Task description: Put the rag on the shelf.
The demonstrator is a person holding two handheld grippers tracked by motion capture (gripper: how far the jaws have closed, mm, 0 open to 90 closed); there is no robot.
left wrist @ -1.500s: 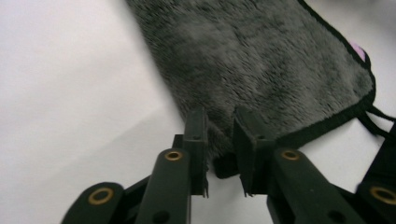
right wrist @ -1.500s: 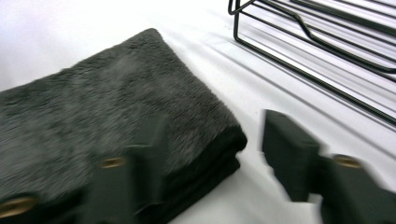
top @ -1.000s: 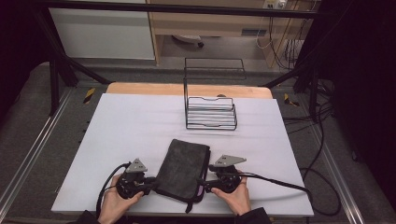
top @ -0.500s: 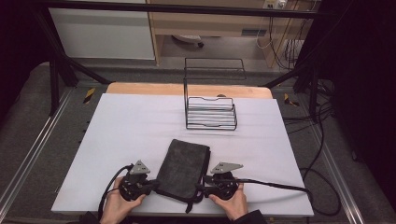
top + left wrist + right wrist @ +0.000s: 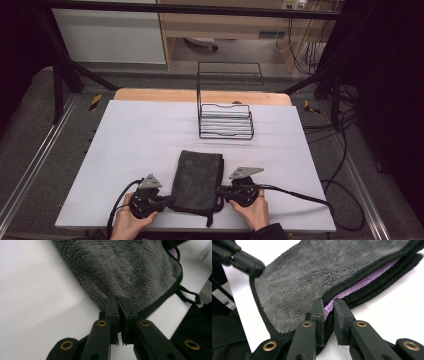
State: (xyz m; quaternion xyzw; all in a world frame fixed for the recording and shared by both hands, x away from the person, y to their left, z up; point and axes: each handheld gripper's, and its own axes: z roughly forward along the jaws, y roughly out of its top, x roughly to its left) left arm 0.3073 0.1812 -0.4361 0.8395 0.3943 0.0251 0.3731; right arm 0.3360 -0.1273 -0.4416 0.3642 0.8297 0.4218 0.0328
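Cloth: a folded dark grey fleece cloth (image 5: 197, 181) with black edging lies flat on the white surface (image 5: 140, 145), at the near edge in front of the person, between the two grippers.
Cloth layers: in the right gripper view the cloth (image 5: 312, 277) shows stacked folds, with a purple inner face at the open edge.
Cloth loop: a thin black loop (image 5: 188, 295) hangs off the cloth's hem in the left gripper view.
Left gripper: the left gripper (image 5: 167, 202) sits at the cloth's near left edge; its jaws have just been closing and are now clenched on the grey edge (image 5: 120, 301) of the cloth.
Right gripper: the right gripper (image 5: 218, 191) sits at the cloth's near right edge; its jaws have just been closing, and in its own view (image 5: 329, 307) they pinch the top layer by its black hem, purple pile showing between them.
Hands: the left hand (image 5: 127, 222) and the right hand (image 5: 255, 210) hold the grippers low over the surface.
Wire rack: a black wire rack (image 5: 225, 117) stands at the far side of the surface, well apart from the cloth.
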